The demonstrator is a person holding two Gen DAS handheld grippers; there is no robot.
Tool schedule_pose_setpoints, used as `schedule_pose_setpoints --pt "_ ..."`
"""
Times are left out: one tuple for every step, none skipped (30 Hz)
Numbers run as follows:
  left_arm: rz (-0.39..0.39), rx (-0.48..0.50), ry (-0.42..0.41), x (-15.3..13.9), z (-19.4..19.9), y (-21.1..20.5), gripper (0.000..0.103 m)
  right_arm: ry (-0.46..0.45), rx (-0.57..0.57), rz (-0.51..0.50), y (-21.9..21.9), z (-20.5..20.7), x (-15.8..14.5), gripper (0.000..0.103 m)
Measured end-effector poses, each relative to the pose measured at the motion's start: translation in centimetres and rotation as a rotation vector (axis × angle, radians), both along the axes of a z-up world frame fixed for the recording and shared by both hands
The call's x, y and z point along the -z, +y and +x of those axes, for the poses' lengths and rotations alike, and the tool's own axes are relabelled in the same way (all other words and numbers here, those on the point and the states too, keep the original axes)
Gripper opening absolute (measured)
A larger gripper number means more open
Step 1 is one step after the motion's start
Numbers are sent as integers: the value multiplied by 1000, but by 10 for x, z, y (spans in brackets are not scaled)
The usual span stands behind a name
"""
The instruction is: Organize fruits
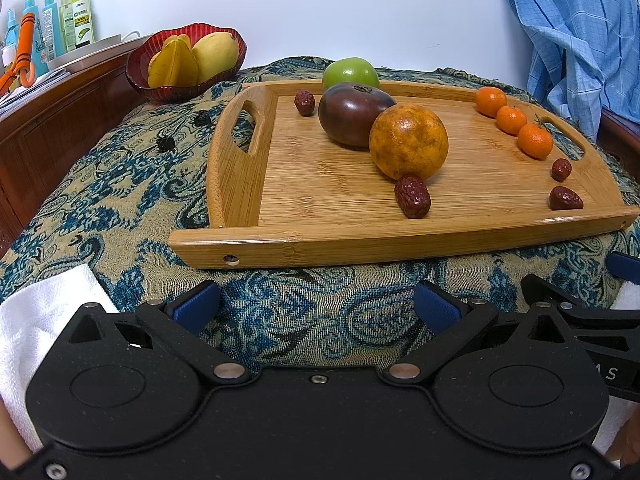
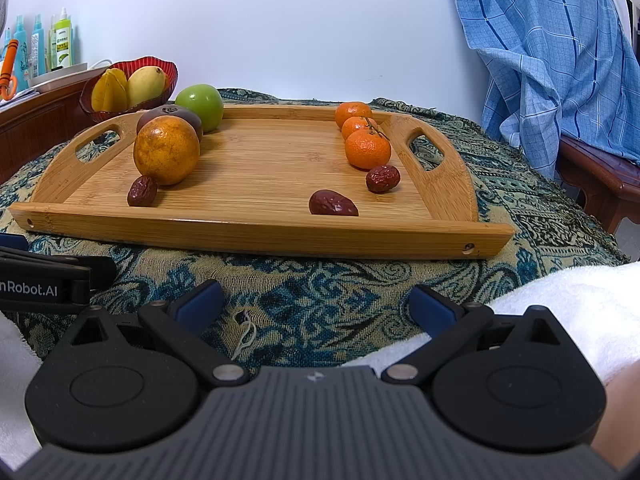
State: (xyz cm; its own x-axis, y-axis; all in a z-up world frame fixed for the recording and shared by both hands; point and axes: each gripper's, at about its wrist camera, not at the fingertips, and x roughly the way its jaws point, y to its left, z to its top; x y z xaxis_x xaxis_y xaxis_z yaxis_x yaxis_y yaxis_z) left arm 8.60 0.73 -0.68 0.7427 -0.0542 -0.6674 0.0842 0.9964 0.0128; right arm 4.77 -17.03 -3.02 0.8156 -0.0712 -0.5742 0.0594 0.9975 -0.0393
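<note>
Both tools, left tool (image 1: 316, 306) and right tool (image 2: 316, 306), spread wide, empty, short of the bamboo handled tray (image 2: 256, 226) on the cloth-covered counter. Fruits on tray: big mottled orange (image 2: 166, 150), wrinkled red dates (image 2: 333, 203), small tangerines (image 2: 367, 149). Risk: round orange rolls if nudged; dates may slip a pinch. Text: "nRobot.AI" on the left tool's side; bottle labels unreadable.

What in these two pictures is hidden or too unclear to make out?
- Dark purple fruit: right wrist view, mostly behind the large orange.
- Green apple: left wrist view, lower part behind the tray rim.
- Spray bottles: labels too small to read.
- Red bowl: anything under the starfruit and mango is hidden.
</note>
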Motion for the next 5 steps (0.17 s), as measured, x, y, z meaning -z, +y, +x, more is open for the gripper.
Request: schedule_pose_setpoints --pt "-2 1 0 0 0 0 103 0 0 0 0 0 0 103" --pt "-2 1 -1 0 0 1 103 0 0 1 0 1 -1 103" --pt "-1 1 -3 0 0 1 103 -1 -1 1 0 1 -1 103" --pt "0 2 -5 0 0 1 103 -2 -2 0 0 1 -1 103" --pt "2 2 -8 0 0 1 103 -5 -2 0 0 0 -1 103"
